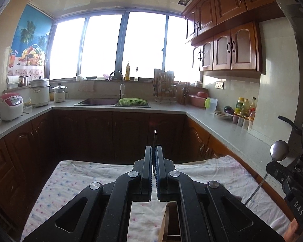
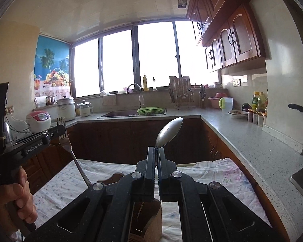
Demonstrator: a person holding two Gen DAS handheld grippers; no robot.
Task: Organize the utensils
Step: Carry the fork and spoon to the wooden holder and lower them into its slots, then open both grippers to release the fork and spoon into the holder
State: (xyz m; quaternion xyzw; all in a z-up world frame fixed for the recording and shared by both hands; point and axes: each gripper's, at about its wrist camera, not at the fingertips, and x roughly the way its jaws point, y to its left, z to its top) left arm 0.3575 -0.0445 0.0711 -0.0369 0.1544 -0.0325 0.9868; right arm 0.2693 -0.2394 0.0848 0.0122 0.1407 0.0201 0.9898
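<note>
My left gripper (image 1: 154, 148) is shut on a metal fork (image 1: 155, 135), seen edge-on with its tines poking up past the fingertips. In the right wrist view the same fork (image 2: 66, 143) hangs from the left gripper (image 2: 57, 132), handle slanting down to the right. My right gripper (image 2: 156, 150) is shut on a metal spoon (image 2: 169, 131), bowl up; the spoon (image 1: 279, 150) and right gripper (image 1: 272, 164) also show at the left wrist view's right edge. A wooden utensil holder (image 2: 150, 219) stands just below both grippers on a dotted white cloth (image 2: 202, 173).
A person's hand (image 2: 20, 197) grips the left tool's handle. Grey counters (image 2: 242, 133) run around the kitchen, with a sink (image 2: 119, 114) and green basket (image 2: 150, 111) under the window, rice cookers (image 2: 39, 120) at left, and bottles (image 2: 257, 100) and a plate (image 2: 237, 113) at right.
</note>
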